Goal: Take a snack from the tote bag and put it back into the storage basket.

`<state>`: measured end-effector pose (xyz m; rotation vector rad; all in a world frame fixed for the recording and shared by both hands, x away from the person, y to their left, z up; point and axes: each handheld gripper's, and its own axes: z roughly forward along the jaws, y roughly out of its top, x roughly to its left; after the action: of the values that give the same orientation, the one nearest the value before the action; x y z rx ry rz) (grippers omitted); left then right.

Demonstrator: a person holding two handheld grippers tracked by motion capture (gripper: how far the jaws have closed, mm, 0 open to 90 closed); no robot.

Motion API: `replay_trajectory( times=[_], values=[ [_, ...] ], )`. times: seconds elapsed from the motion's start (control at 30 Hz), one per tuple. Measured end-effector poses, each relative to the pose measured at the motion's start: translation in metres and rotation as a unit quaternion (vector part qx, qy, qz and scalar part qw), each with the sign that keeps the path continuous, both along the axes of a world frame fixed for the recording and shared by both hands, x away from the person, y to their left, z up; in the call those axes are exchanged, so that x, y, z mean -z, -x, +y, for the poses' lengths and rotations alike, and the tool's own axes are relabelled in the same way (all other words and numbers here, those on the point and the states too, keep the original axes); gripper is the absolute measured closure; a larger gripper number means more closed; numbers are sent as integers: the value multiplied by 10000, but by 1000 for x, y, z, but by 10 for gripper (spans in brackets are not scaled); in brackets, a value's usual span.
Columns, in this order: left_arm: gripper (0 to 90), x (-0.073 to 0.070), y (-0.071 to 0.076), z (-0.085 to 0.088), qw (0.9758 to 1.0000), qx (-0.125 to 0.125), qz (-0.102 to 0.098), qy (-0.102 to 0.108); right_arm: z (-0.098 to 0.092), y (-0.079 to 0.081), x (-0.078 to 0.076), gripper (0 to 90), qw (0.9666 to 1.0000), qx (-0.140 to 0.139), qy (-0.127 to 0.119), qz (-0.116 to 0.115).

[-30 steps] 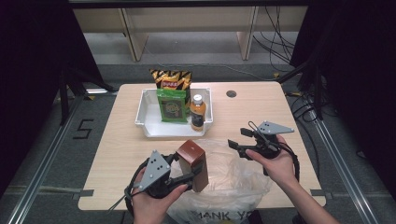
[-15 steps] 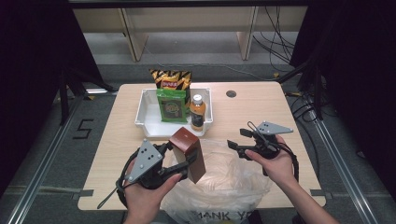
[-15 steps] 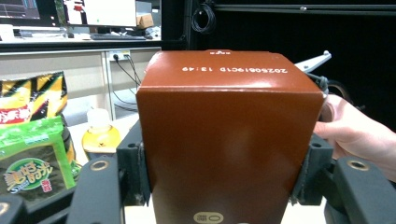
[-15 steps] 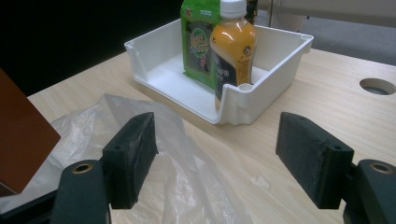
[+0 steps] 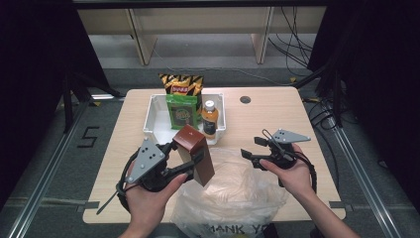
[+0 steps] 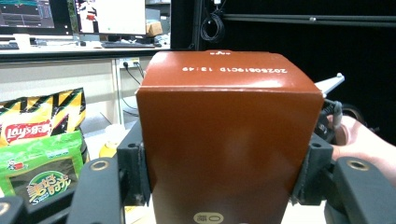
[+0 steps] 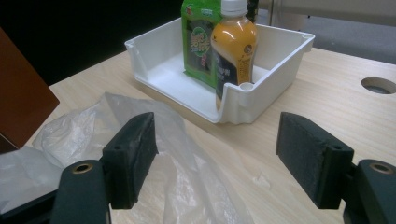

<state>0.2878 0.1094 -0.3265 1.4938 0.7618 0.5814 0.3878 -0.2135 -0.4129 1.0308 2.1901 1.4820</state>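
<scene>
My left claw [image 5: 190,157] has the brown box [image 5: 195,153] clamped between its pads, one pad pressed on each side face, and the box hangs clear of the desk [image 5: 277,116], tilted, just on the near side of the white bin [image 5: 151,111]. Looking along that claw, the box [image 6: 224,140] fills the space between both pads, its top flap facing me with a printed line of digits that reads upside down. My right claw [image 5: 250,148] stands wide apart with nothing between the pads, hovering to the right of the white bin and a little nearer to me, with my right hand [image 5: 289,173] wrapped round its body. Along its jaws I see bare desk [image 7: 327,107] between the pads and the bin [image 7: 280,60] straight ahead.

Inside the bin stands the orange drink bottle [image 5: 209,118] at its right wall, upright, white cap on top. Just left of it the green snack packet [image 5: 181,112] stands against the bin's far side, and behind the bin's far rim the yellow-and-black crisp bag [image 5: 181,84] rises upright. From the left claw the crisp bag [image 6: 35,121] and green packet [image 6: 37,177] show to the left of the box.

The clear plastic bag [image 5: 233,193] lies crumpled on the desk on the near side of the bin, below the held box and between my two hands. My left hand [image 5: 148,198] grips the left claw's body from below.
</scene>
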Motion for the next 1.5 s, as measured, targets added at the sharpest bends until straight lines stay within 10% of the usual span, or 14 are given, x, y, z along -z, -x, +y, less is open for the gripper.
replay_trajectory(
  times=[1.5],
  values=[
    [373,-7,-25,24,9979,-637,-56,-51,1,0,1,297,9999,-96,98,-99]
  ],
)
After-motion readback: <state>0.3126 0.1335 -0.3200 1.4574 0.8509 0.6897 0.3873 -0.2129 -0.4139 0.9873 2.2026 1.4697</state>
